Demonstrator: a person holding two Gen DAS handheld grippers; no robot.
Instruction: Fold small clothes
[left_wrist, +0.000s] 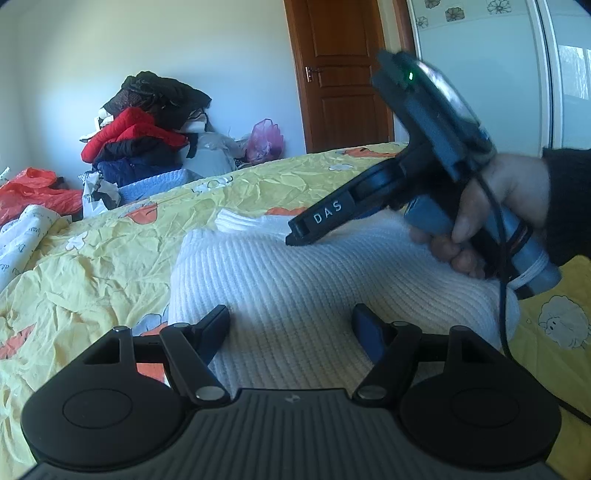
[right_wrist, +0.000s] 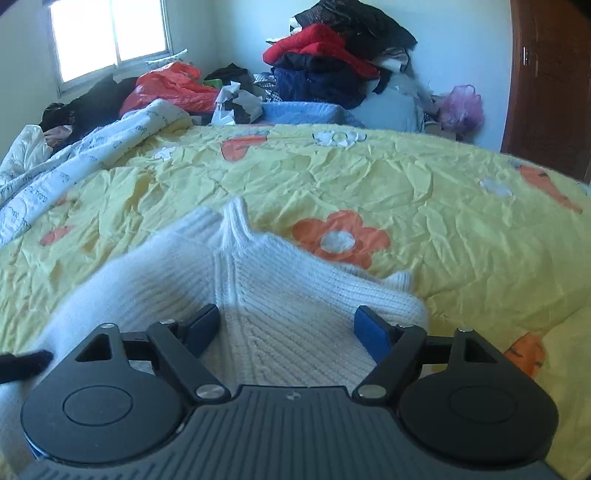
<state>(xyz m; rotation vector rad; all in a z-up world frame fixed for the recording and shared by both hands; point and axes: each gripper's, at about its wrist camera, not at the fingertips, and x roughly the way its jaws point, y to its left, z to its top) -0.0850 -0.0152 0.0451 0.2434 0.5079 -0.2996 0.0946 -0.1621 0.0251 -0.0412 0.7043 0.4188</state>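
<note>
White sweater (right_wrist: 295, 295); window (right_wrist: 107, 37) rightward only.

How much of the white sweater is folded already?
Partly done: the white sweater lies on the yellow bedspread with one side already turned over the middle. Right now neither gripper holds it: the left gripper and the right gripper are both open above the knit. Still left: more folds to make it a neat bundle.

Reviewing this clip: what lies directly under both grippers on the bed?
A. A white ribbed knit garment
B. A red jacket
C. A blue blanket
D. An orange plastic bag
A. The white knit garment lies on the yellow flowered bedspread, beneath the open right gripper and the open left gripper.
</note>
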